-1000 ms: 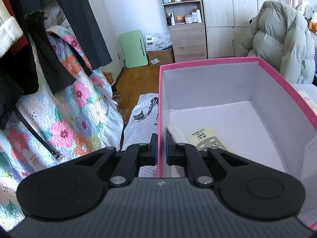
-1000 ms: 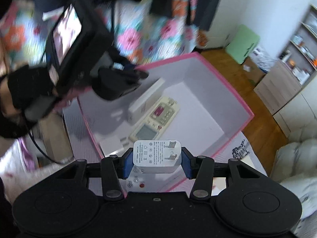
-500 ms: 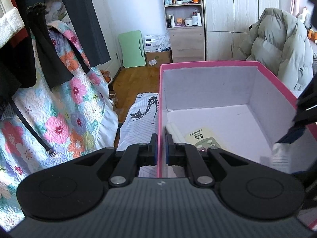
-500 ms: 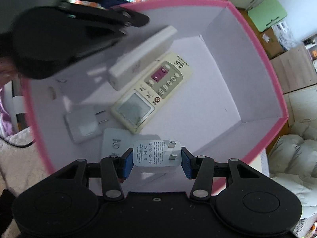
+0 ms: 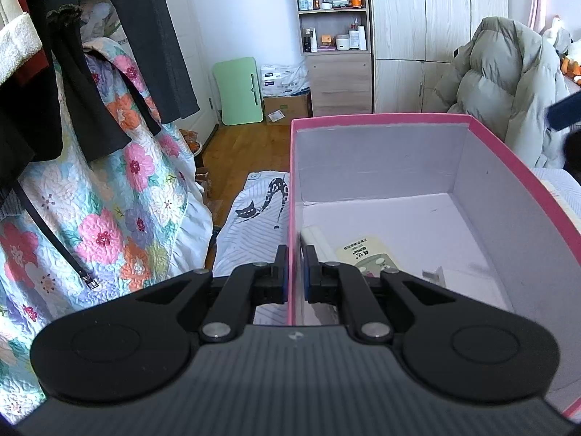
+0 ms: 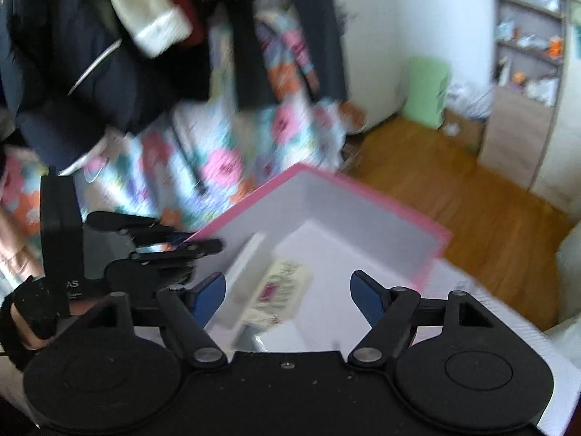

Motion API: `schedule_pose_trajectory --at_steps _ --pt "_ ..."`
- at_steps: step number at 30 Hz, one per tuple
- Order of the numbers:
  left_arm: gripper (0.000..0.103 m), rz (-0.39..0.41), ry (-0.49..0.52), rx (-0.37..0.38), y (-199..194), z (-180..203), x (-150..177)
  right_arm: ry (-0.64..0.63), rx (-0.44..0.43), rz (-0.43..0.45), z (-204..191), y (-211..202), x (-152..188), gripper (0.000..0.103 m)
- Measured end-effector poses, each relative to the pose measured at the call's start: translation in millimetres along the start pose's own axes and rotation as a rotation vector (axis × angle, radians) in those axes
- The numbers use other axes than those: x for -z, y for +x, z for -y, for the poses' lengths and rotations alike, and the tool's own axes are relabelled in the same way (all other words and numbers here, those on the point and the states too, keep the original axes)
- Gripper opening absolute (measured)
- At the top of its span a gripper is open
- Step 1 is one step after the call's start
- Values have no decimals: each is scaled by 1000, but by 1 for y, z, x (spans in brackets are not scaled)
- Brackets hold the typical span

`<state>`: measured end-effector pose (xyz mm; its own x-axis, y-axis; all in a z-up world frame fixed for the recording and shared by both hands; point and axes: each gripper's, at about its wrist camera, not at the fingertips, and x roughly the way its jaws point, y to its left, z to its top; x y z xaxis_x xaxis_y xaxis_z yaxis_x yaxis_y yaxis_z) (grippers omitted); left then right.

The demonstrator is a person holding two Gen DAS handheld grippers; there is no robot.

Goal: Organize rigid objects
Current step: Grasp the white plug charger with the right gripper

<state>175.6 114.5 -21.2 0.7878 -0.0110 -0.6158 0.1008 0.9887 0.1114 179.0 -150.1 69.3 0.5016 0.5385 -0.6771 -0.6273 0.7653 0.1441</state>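
Your left gripper is pinched onto the near-left wall of the pink box, one finger outside and one inside, pads pressed against the cardboard. From the right wrist view the same gripper shows at the box's corner, with your gloved left hand behind it. Your right gripper is spread wide with nothing between its blue pads; it hangs above the box's open top, and that frame is motion-blurred. Inside the box, against the left wall, lies a long white bar-shaped object; just beside it rests a cream remote control with printed characters at its top end. To the right of the remote a white charger lies on the box floor, one metal prong visible. The far half of the floor is bare lilac card. The box sits on a striped, cat-print sheet. A floral quilt hangs left; a puffy grey jacket sits behind.
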Motion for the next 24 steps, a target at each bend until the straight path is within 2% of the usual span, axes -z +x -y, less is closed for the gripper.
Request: schedule_pose_trajectory --at_steps 4,8,12,14,16,17,19,21,24 --pt "6 0 1 0 1 -1 0 85 117 -33 29 -14 25 80" --pt "6 2 3 0 1 -1 1 148 143 -149 52 -5 55 79" --pt "6 2 4 -1 1 -1 1 163 155 -214 61 2 78 79" --pt "6 1 8 -4 2 -1 1 73 181 -231 53 10 87 79" --pt "6 2 9 -4 1 0 1 -123 176 -239 41 14 94 78" --pt "6 2 9 -4 1 0 1 -251 197 -239 32 16 98 78" --pt "6 2 9 -4 1 0 1 -417 228 -255 23 22 102 78" --pt "6 2 8 -4 1 0 1 -488 226 -296 21 32 104 78" --pt "6 1 8 -5 1 0 1 -482 198 -337 28 48 102 74"
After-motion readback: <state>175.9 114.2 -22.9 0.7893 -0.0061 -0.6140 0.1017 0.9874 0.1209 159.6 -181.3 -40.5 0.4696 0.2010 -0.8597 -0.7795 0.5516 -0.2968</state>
